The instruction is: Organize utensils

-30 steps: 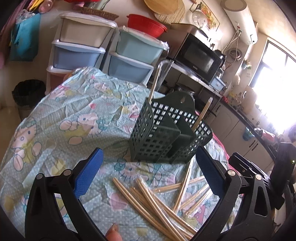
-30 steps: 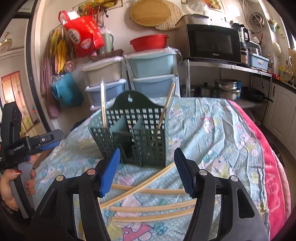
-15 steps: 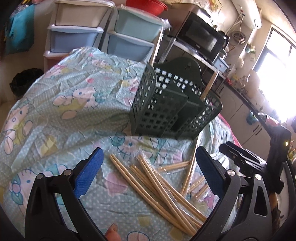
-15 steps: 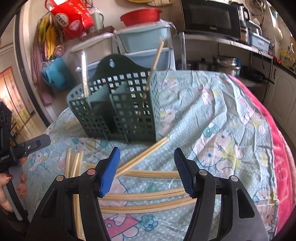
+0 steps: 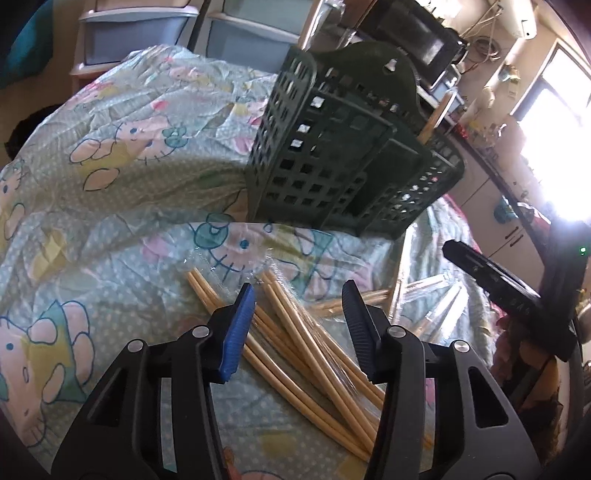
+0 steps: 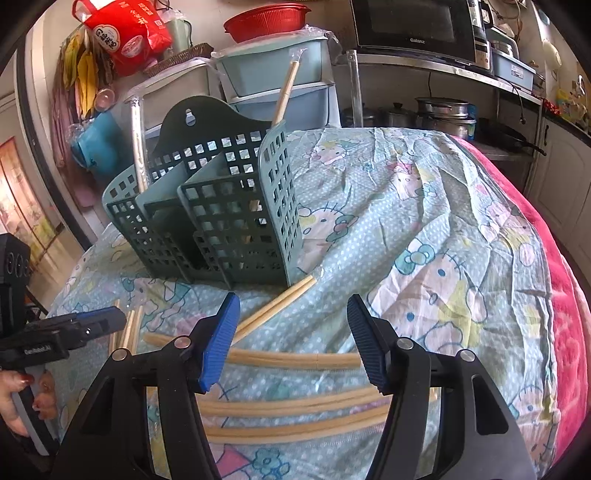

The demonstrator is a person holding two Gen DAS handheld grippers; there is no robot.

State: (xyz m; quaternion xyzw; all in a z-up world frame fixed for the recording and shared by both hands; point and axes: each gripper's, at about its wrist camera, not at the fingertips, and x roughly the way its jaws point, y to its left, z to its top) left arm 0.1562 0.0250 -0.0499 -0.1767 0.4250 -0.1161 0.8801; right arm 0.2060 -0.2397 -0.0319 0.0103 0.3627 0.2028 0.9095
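Observation:
A dark green perforated utensil holder (image 5: 343, 155) stands on the patterned cloth; it also shows in the right wrist view (image 6: 218, 225), with one wrapped chopstick pair upright at its left (image 6: 137, 147) and one leaning at its back right (image 6: 284, 92). Several wrapped bamboo chopstick pairs (image 5: 295, 332) lie on the cloth in front of it. My left gripper (image 5: 299, 325) is open and low over these pairs, its jaws on either side of them. My right gripper (image 6: 291, 336) is open above more pairs (image 6: 295, 360), and it shows at the right in the left wrist view (image 5: 491, 280).
The Hello Kitty tablecloth (image 6: 424, 229) covers the table, with a red blanket edge (image 6: 565, 295) on the right. Plastic drawer units (image 6: 280, 70), a microwave (image 6: 413, 26) on a shelf and pots (image 6: 443, 114) stand behind the table.
My left gripper has dropped toward the chopsticks and its jaws have narrowed around them. My right gripper has moved lower and closer to the holder, still open.

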